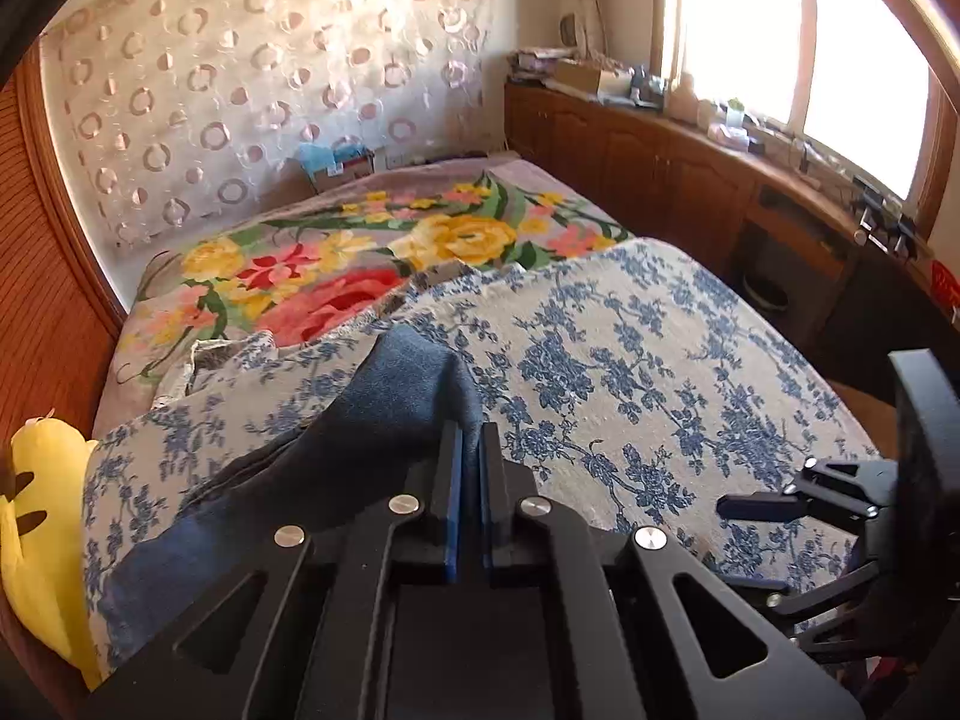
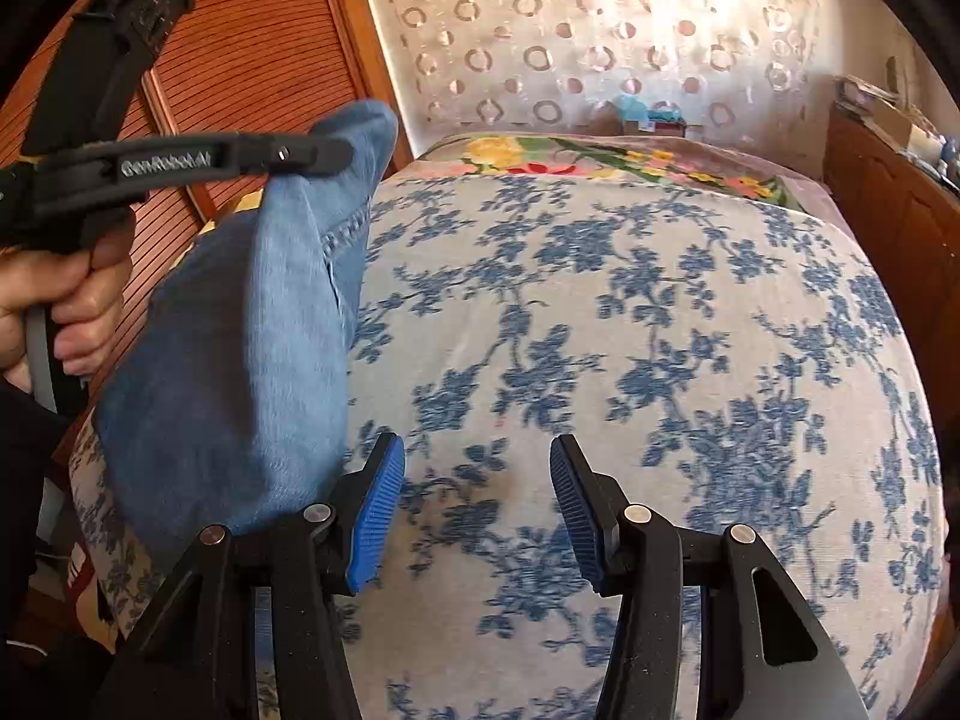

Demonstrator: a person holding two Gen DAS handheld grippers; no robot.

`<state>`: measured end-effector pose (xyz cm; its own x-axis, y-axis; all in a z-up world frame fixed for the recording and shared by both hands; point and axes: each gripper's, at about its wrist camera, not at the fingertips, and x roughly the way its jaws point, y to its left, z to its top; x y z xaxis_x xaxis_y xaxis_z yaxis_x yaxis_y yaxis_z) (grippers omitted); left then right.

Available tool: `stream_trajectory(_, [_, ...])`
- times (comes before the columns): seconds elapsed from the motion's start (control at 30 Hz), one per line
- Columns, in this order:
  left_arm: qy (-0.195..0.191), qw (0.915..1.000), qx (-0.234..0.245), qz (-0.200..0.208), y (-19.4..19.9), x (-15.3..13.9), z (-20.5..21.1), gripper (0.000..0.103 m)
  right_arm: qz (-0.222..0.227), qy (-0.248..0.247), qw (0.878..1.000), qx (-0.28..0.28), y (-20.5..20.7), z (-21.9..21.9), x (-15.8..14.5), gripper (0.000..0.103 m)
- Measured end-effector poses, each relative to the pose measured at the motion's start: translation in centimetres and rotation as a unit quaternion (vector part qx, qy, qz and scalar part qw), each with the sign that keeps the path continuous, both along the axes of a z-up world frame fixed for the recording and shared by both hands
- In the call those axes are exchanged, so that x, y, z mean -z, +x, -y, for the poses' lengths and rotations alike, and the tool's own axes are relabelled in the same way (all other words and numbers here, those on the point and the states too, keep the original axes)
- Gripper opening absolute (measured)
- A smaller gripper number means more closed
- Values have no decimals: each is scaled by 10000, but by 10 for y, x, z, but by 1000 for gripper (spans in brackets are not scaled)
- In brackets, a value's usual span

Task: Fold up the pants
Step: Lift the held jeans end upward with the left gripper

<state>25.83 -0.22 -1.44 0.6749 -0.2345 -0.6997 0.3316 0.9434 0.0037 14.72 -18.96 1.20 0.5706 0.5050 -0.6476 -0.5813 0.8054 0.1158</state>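
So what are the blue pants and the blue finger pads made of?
The pants look like denim: faded blue woven cloth with a stitched seam, limp where the left gripper pinches them. The right gripper's pads look like ribbed matte rubber or plastic; which one is unclear.

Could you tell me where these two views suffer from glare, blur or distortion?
Left wrist view: the window is blown out white, the fisheye bows the bed, and the jeans in the left gripper sit in shade. Right wrist view: sunlight washes out the curtain, the lifted jeans look slightly motion-blurred, and the right gripper is sharp.
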Motion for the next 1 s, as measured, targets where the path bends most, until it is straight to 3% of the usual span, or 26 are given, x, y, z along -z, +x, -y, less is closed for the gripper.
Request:
stream_trajectory(0.6, [-422, 9979, -246, 431, -40, -25, -51, 5, 105, 434, 9978, -498, -35, -9, -26, 52])
stream_trajectory(1.0, [-402, 9962, -467, 623, -61, -32, -72, 5, 12, 518, 9949, -871, -47, -36, -28, 52])
